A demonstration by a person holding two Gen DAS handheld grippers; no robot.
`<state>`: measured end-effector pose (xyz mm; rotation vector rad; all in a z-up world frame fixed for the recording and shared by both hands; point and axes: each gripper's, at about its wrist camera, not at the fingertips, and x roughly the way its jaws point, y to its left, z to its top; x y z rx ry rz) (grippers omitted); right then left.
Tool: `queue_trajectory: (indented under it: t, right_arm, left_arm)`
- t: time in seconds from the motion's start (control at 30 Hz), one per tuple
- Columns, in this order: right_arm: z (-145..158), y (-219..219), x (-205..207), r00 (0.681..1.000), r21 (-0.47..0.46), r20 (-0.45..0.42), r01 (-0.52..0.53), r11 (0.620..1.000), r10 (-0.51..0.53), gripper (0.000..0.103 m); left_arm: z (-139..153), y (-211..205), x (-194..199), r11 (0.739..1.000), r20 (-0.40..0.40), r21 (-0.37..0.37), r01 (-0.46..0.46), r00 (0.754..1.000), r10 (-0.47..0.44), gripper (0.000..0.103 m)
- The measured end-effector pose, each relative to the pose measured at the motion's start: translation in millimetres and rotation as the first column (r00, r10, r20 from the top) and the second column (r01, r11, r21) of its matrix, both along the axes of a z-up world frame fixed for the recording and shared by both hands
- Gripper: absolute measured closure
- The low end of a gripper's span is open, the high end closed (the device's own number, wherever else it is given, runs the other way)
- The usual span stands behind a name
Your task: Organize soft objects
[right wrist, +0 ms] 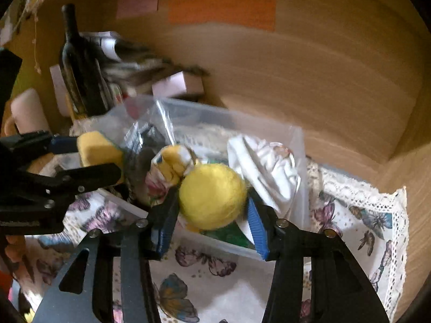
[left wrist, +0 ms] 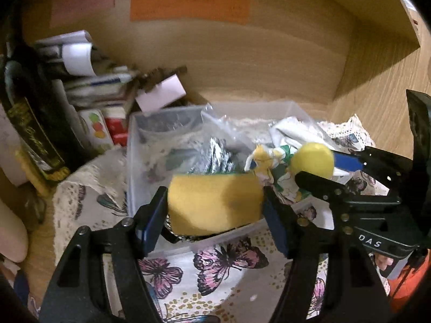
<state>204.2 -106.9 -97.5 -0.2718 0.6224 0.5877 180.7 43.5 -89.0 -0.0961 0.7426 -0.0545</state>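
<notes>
My left gripper [left wrist: 215,204] is shut on a yellow sponge [left wrist: 214,204] and holds it over the near rim of a clear plastic bin [left wrist: 140,145]. My right gripper [right wrist: 211,215] is shut on a fuzzy yellow ball [right wrist: 212,196] above the same bin [right wrist: 237,247]. The ball [left wrist: 313,161] and right gripper also show at the right of the left wrist view; the sponge [right wrist: 98,149] shows at the left of the right wrist view. Inside the bin lie a crumpled white cloth [right wrist: 264,169], a yellow-patterned fabric [right wrist: 172,164] and a silvery scrubber in a plastic bag [left wrist: 212,156].
The bin stands on a butterfly-print cloth [right wrist: 215,277] with a lace edge inside a wooden shelf. A dark bottle [right wrist: 78,62], a cream mug [right wrist: 27,113], stacked boxes and papers [left wrist: 89,80] crowd the back left. Coloured sticky notes [right wrist: 221,10] hang on the back wall.
</notes>
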Motion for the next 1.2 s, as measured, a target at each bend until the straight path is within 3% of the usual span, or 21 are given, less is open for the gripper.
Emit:
queue_trajectory:
  t: [0.07, 0.43, 0.53, 0.9, 1.2]
  right_arm:
    - [4, -3, -2, 1.000, 0.013, 0.002, -0.007, 1.000, 0.007, 0.037]
    - [56, -30, -56, 0.979, 0.102, 0.202, 0.007, 0.995, -0.028, 0.015]
    - [69, -41, -78, 0.963, 0.137, 0.262, 0.026, 0.990, -0.062, 0.000]
    - [93, -62, -137, 0.924, 0.242, 0.367, 0.017, 0.970, -0.108, 0.000]
    - [90, -69, -153, 0.929, 0.289, 0.349, 0.019, 0.957, -0.124, 0.000]
  left_arm:
    - [0, 0, -2, 1.000, -0.002, -0.009, 0.001, 1.000, -0.001, 0.021]
    - [49, 0, -56, 0.999, 0.158, -0.004, -0.036, 0.987, 0.036, 0.000]
    - [63, -4, -76, 0.999, 0.211, 0.008, -0.043, 0.977, 0.040, 0.000]
    - [91, -14, -138, 0.999, 0.362, 0.027, -0.047, 0.932, 0.034, 0.000]
    - [101, -22, -171, 0.999, 0.421, 0.031, -0.041, 0.907, 0.024, 0.000]
